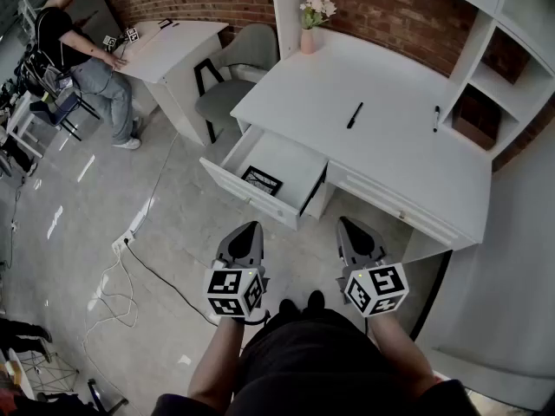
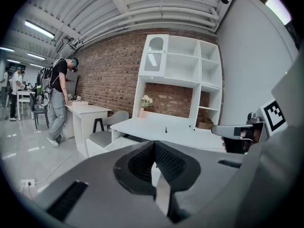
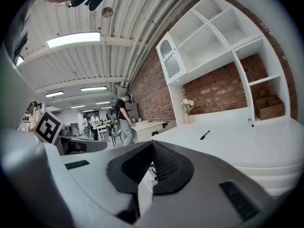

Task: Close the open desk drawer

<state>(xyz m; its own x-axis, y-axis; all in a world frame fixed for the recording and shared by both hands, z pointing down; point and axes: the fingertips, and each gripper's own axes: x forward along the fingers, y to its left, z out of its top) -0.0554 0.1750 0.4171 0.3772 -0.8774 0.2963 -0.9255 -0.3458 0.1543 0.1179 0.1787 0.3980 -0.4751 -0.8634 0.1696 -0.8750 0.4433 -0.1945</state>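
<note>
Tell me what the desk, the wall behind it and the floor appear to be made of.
Desk: likely painted or laminated board; smooth, even matt white.
Wall: exposed red brick, with visible mortar joints.
Floor: glossy grey, perhaps polished concrete or tile; it shows bright reflections.

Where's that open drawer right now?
In the head view, the open drawer sticks out of the white desk at its left end, just ahead of the left tongs, with a small dark card inside.
</note>
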